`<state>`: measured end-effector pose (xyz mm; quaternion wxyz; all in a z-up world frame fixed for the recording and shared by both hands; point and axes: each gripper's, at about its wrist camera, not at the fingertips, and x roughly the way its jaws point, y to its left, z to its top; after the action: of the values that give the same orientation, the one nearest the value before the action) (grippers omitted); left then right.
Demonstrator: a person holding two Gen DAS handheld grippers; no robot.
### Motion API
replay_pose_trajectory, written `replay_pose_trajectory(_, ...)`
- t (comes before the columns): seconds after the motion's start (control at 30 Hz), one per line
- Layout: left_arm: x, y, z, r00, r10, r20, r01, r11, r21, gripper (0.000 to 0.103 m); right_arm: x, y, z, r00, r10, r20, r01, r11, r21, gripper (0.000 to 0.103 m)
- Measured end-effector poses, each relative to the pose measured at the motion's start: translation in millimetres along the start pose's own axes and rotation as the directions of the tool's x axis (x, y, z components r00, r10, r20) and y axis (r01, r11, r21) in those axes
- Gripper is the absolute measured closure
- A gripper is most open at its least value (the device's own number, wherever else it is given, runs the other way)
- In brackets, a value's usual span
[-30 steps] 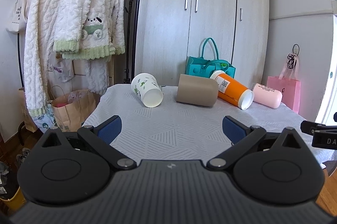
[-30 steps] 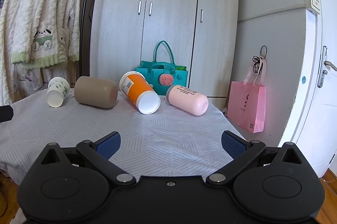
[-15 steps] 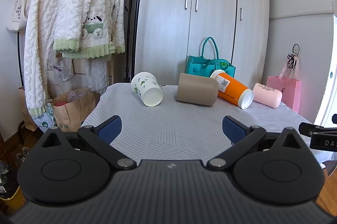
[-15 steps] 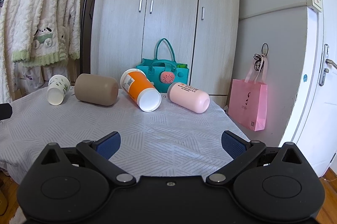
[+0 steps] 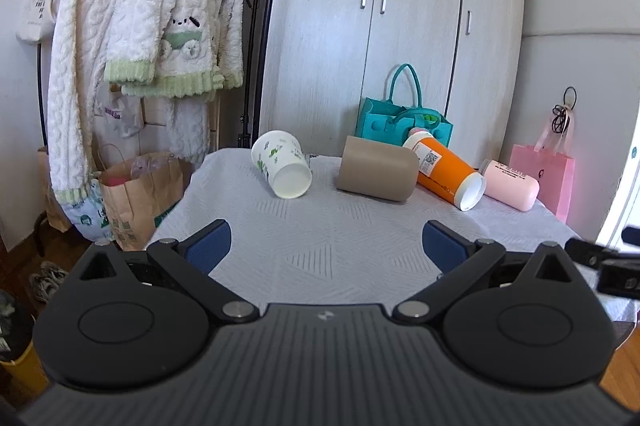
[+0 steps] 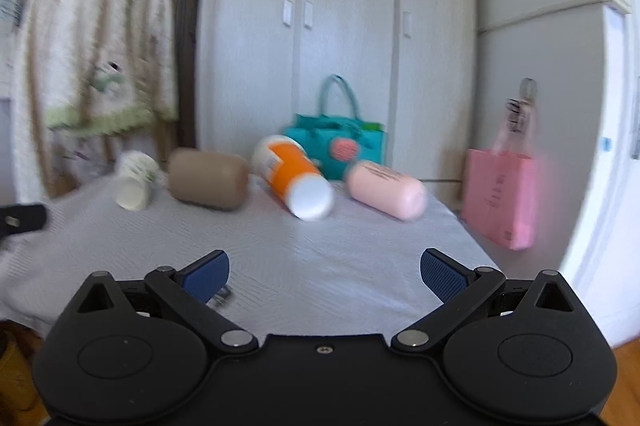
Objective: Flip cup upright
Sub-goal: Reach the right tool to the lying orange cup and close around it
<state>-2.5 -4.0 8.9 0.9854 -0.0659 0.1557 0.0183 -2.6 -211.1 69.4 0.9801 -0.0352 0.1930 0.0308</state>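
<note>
Several cups lie on their sides at the far end of a white-clothed table (image 5: 328,246): a white paper cup (image 5: 282,169) with green print, a brown cup (image 5: 376,173), an orange cup (image 5: 448,171) and a pink cup (image 5: 510,184). The right wrist view shows them too: white (image 6: 134,179), brown (image 6: 208,179), orange (image 6: 294,177), pink (image 6: 386,189). My left gripper (image 5: 326,244) is open and empty over the near table. My right gripper (image 6: 324,272) is open and empty, short of the cups.
A teal bag (image 5: 402,117) stands behind the cups, before a wardrobe (image 5: 384,25). Fleece clothes (image 5: 132,25) hang on a rack to the left over paper bags (image 5: 136,193). A pink bag (image 5: 548,173) hangs right of the table.
Both grippers have moved forward toward the cups. The right wrist view is now blurred from motion and has shifted so the cups sit nearer its centre. Jaws stay open.
</note>
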Motion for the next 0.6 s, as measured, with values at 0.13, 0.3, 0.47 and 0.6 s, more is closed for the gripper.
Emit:
replay_pose_trajectory(0.13,11,-4,25,0.998,-0.04,-0.041,0.04,0.999,0.015,0.0,1,-20,28,0.978,0.208,-0.011,-0.208,0.978,0.028,0.0)
replay_pose_trajectory(0.3,42,-5,53,0.983,-0.114,-0.146,0.113,0.994,-0.013,0.0,28,-47,59,0.894,0.433,-0.114,-0.423,0.9,0.105,0.0)
replay_pose_trajectory(0.47,77,-14,66,0.96,-0.173,-0.219,0.169,0.985,-0.036,0.0,61,-51,75,0.84,0.492,-0.229,-0.486,0.87,0.085,0.0)
replay_pose_trajectory(0.6,107,-25,71,0.935,-0.236,-0.264,0.218,0.971,-0.095,0.0,90,-45,84,0.828,0.469,-0.308,-0.49,0.871,0.01,0.0)
